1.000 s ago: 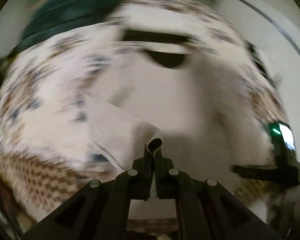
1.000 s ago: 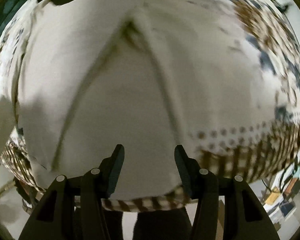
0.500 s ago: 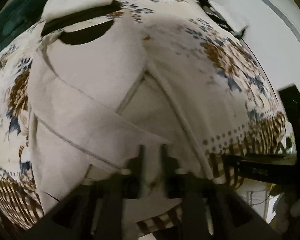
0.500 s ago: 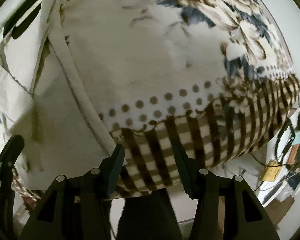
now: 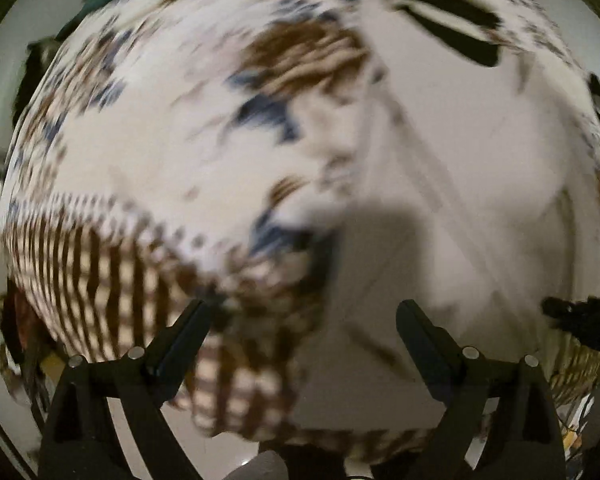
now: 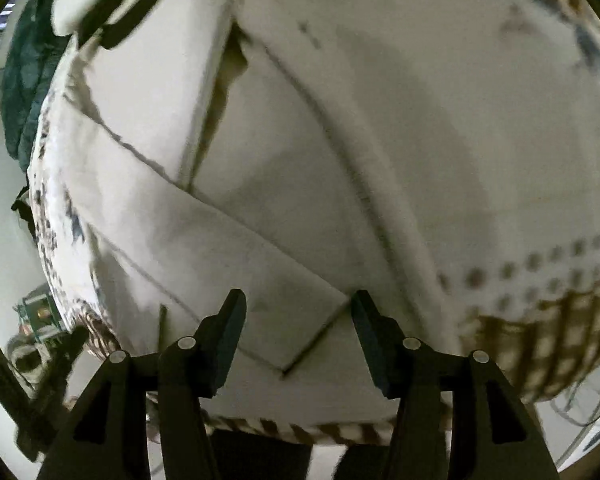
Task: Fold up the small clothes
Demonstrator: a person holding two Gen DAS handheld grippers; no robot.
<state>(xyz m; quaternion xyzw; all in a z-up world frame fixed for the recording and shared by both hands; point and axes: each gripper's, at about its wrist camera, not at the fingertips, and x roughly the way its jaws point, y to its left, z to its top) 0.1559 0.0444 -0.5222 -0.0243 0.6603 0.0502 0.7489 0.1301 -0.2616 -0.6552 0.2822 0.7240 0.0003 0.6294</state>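
A small white garment with a black-trimmed neckline lies on a floral tablecloth, one part folded across its lower half. My right gripper is open, just above the folded corner near the table's front edge. In the blurred left wrist view the garment lies to the right. My left gripper is open and empty over the garment's left edge and the checked cloth border.
A dark green cloth lies at the table's far left. The tip of the right gripper shows at the right of the left wrist view. Cables and small items sit below the table's right edge.
My left gripper has let go of the garment fold it carried and opened, then swung left. My right gripper moved back left over the folded garment, still open.
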